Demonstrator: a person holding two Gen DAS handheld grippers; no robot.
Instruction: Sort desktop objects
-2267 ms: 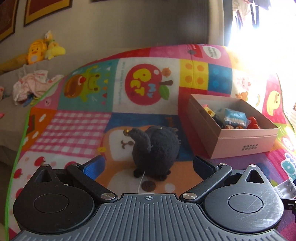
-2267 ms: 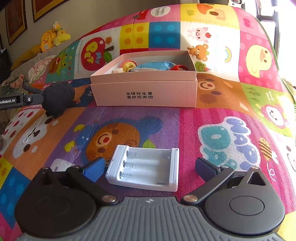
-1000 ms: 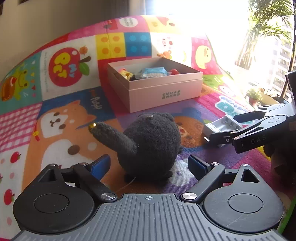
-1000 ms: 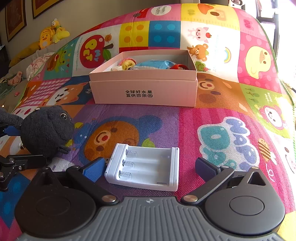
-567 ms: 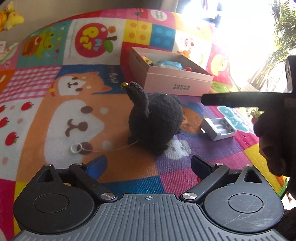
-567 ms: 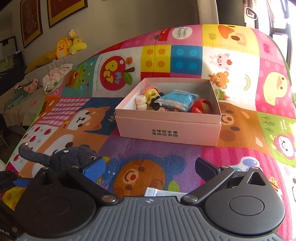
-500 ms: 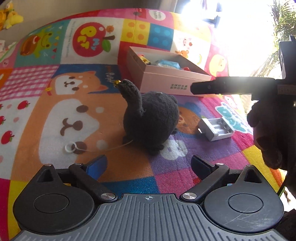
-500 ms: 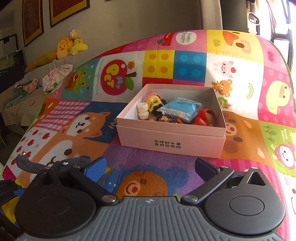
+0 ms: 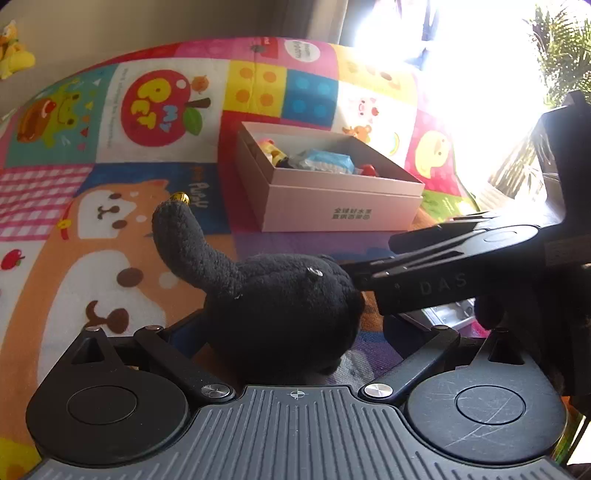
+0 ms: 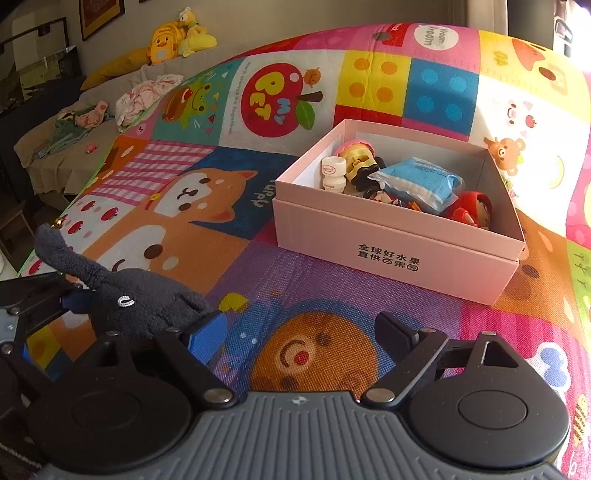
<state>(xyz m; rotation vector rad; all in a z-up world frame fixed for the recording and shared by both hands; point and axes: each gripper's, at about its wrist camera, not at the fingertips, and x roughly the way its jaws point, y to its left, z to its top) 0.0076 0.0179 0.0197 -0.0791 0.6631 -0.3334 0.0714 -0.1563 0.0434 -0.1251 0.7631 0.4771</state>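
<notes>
A black plush cat (image 9: 280, 314) with a raised tail sits between the fingers of my left gripper (image 9: 291, 328), which stand wide open around it. The plush also shows at the left of the right wrist view (image 10: 140, 302). My right gripper (image 10: 301, 328) is open and empty above the mat; in the left wrist view it (image 9: 369, 273) reaches in from the right, just beside the plush's head. A pink open box (image 10: 388, 254) holds several small toys and a blue packet (image 10: 417, 181). A white battery holder (image 9: 448, 312) lies mostly hidden under the right gripper.
A colourful cartoon play mat (image 10: 229, 155) covers the surface. A sofa (image 10: 51, 155) with clothes and yellow plush toys (image 10: 177, 33) stands at the back left. Bright window glare fills the right of the left wrist view.
My left gripper has moved in so the plush cat now sits between its fingers. My right gripper has lifted off the battery holder and swung left toward the plush.
</notes>
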